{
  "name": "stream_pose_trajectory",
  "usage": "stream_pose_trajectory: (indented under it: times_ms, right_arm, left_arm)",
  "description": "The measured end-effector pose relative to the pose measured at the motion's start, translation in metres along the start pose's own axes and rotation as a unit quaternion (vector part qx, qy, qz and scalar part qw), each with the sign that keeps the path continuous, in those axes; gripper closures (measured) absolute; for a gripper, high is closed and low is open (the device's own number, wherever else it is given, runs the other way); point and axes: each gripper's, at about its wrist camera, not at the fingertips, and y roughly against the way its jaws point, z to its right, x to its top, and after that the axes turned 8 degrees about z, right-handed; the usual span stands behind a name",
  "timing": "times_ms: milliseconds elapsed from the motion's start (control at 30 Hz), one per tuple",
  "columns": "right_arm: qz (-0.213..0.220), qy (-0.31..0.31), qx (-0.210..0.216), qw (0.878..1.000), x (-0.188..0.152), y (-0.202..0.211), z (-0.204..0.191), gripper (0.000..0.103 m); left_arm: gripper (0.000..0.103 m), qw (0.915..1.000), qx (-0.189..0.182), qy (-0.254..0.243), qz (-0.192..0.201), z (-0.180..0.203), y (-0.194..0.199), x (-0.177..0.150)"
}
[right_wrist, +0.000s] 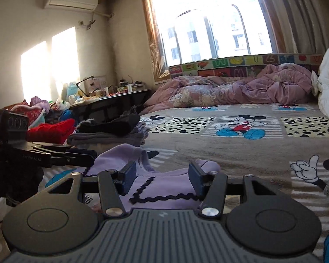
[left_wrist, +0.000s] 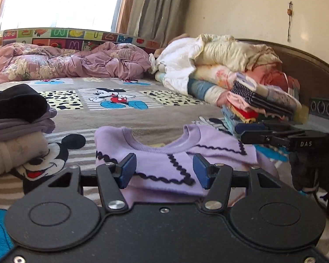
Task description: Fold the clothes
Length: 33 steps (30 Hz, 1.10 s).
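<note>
Left wrist view: the left gripper point(left_wrist: 164, 168) is seen with its fingers point(left_wrist: 127, 171) spread apart over the lilac top point(left_wrist: 162, 164), which is laid on the bed point(left_wrist: 142, 118) with its neckline turned away. Right of the top, the right gripper point(left_wrist: 252, 134) is seen side-on; in its own view its fingers point(right_wrist: 127, 176) are likewise held apart across the top. Left of the top, a stack of folded clothes point(left_wrist: 17, 118) is set. Beyond the top, a crumpled pink quilt point(left_wrist: 76, 62) is heaped.

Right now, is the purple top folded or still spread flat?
Partly folded: the purple top shows a doubled lower edge, its neckline still open. Both grippers are open.
</note>
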Motion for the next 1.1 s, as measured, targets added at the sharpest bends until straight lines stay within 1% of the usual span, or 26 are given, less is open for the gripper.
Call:
stream_pose_trajectory:
  times_ms: [67,133,233,367,433,500,600,633,667,767,833,933,1033,1100]
  right_arm:
    - [-0.020,0.014,0.010,1.000,-0.004,-0.007,-0.006,0.050]
    - [-0.051,0.048,0.007,0.998,-0.012,-0.013,-0.013,0.050]
    - [-0.084,0.050,0.019,0.995,-0.020,-0.016,-0.013,0.050]
    - [-0.109,0.052,0.020,0.992,-0.032,-0.022,-0.013,0.049]
    - [-0.115,0.050,0.019,0.992,-0.035,-0.025,-0.014,0.049]
    - [-0.119,0.048,0.018,0.992,-0.034,-0.026,-0.016,0.049]
    - [-0.127,0.057,0.019,0.990,-0.028,-0.022,-0.021,0.049]
    - [-0.124,0.055,0.024,0.990,-0.022,-0.020,-0.019,0.049]
    - [-0.114,0.050,0.027,0.992,-0.016,-0.018,-0.016,0.049]
    - [-0.070,0.059,0.012,0.996,0.000,-0.013,-0.012,0.048]
    - [-0.048,0.083,0.001,0.995,0.009,-0.020,-0.010,0.043]
    - [-0.038,0.097,-0.001,0.995,0.011,-0.036,-0.003,0.041]
    - [-0.034,0.069,-0.004,0.997,0.009,-0.052,0.010,0.041]
    - [-0.044,0.043,-0.002,0.998,0.004,-0.060,0.019,0.041]
  left_arm:
    - [0.047,0.9997,-0.005,-0.016,-0.017,0.001,-0.002,-0.007]
    - [0.047,0.9988,-0.011,-0.031,-0.035,0.002,-0.005,-0.014]
    - [0.047,0.9965,-0.019,-0.054,-0.061,0.004,-0.008,-0.025]
    - [0.047,0.9950,-0.022,-0.058,-0.078,0.002,-0.014,-0.032]
    - [0.047,0.9945,-0.022,-0.060,-0.083,0.001,-0.014,-0.033]
    - [0.047,0.9941,-0.022,-0.065,-0.084,0.003,-0.014,-0.032]
    - [0.046,0.9941,-0.035,-0.060,-0.083,0.001,-0.008,-0.025]
    - [0.046,0.9946,-0.039,-0.056,-0.078,-0.002,-0.005,-0.020]
    - [0.046,0.9958,-0.036,-0.054,-0.065,-0.004,-0.003,-0.015]
    - [0.046,0.9978,-0.023,-0.062,-0.010,-0.002,-0.004,0.005]
    - [0.046,0.9975,-0.014,-0.069,0.011,-0.004,-0.014,0.017]
    - [0.046,0.9977,-0.012,-0.067,0.007,-0.016,-0.029,0.017]
    - [0.046,0.9979,-0.010,-0.063,0.000,-0.028,-0.043,0.015]
    - [0.046,0.9982,-0.014,-0.054,-0.020,-0.033,-0.051,0.009]
